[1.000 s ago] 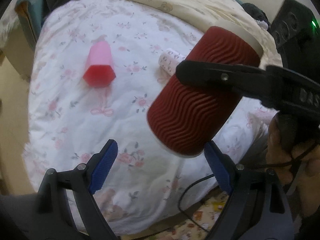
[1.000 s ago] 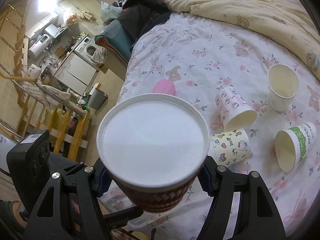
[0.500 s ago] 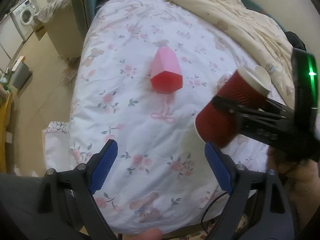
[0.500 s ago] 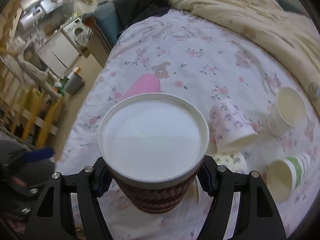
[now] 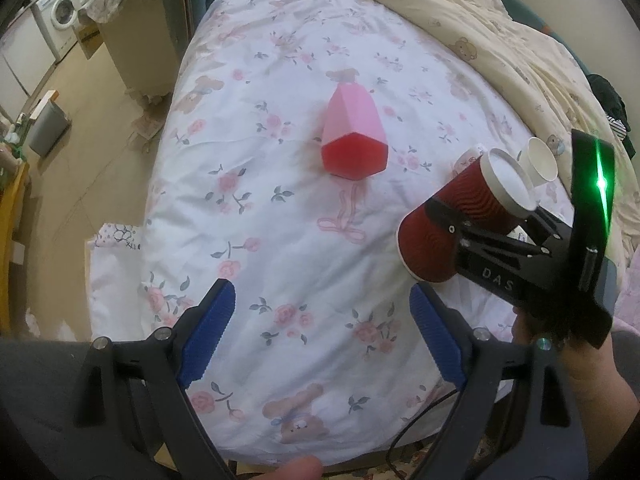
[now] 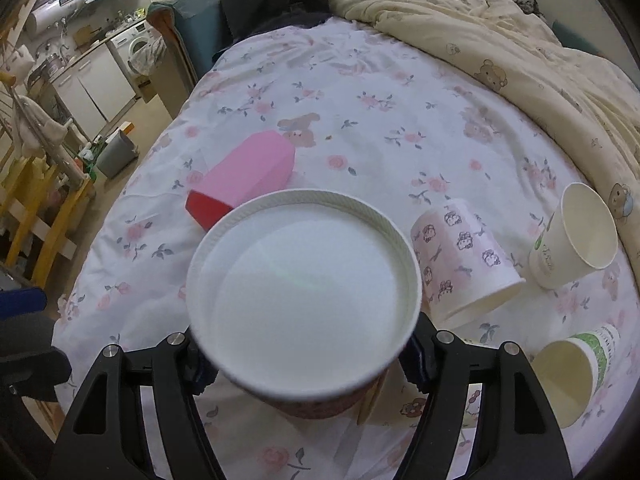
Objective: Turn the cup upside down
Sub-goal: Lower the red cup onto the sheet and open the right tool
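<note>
Floral white sheet covers the bed [image 5: 280, 208], which fills most of both views, with a cream quilt [image 5: 500, 40] bunched along its upper right. At the far left of the frame lie the floor and a washing machine [image 5: 60, 12].

Next in size, the left gripper [image 5: 320, 336] sits at the bottom of the left wrist view, its blue pads spread wide with nothing between them, above the near edge of the bed. The right gripper [image 5: 480, 232] shows at the right of that view, closed on the red cup [image 5: 460, 220]. The cup is tilted, its white rim pointing up and to the right, its base lower left, held off the sheet. In the right wrist view the cup's white mouth [image 6: 304, 300] fills the centre of the frame between the black fingers.

A pink box [image 5: 354, 136] lies on its side in the middle of the bed, its red end toward the left camera. At the right of the right wrist view, a printed cup [image 6: 464, 264] lies on its side, a plain white cup [image 6: 576, 236] lies tilted just beside it, and a green-banded cup [image 6: 576, 372] lies lower right.
</note>
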Motion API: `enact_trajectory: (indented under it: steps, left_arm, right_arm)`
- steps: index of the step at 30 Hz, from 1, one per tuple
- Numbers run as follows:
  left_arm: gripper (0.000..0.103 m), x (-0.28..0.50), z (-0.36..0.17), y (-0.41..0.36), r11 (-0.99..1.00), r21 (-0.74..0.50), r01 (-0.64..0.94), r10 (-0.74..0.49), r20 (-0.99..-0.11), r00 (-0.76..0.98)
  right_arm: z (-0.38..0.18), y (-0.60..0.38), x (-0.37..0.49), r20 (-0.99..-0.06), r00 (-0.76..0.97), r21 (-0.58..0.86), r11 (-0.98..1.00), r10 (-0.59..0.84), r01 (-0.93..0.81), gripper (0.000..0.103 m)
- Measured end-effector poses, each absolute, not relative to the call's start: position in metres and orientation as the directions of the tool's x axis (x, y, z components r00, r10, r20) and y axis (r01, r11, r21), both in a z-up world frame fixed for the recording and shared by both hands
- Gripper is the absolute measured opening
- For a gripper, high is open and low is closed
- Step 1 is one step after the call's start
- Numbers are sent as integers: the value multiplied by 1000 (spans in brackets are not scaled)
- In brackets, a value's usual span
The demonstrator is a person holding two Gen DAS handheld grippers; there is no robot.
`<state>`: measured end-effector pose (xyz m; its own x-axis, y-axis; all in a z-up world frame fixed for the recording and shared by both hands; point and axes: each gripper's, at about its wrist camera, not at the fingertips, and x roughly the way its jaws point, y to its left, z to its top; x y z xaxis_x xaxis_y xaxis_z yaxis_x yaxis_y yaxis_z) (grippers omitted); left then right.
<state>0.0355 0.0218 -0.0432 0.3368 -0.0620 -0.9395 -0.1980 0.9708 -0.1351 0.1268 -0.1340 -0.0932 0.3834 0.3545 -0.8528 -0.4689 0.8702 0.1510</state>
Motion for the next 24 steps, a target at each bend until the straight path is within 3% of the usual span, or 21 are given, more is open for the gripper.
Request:
enact_trajectory:
  steps: [5,9,16,24]
  left_arm:
    - [97,33,-38,29,966,-136,-218,-48,-929,367]
    - [97,32,-37,32,967,-128,-221,-38,-929,369]
    - [97,28,-27,28,968,-146,-202,-54,-914,403]
    - [102,19,-9,5,986,-129,-110,-63,-881,470]
  right_arm:
    - [-91,-140,127,-840,361,225,864,406,-450,79]
    - [-81,-141,123,-822,345,275,846,454,-457,92]
    - [-31,-184,109,-761,377,404,841,528,-360,94]
    - [3,-224,59,-762,496,295,905,416,-307,98]
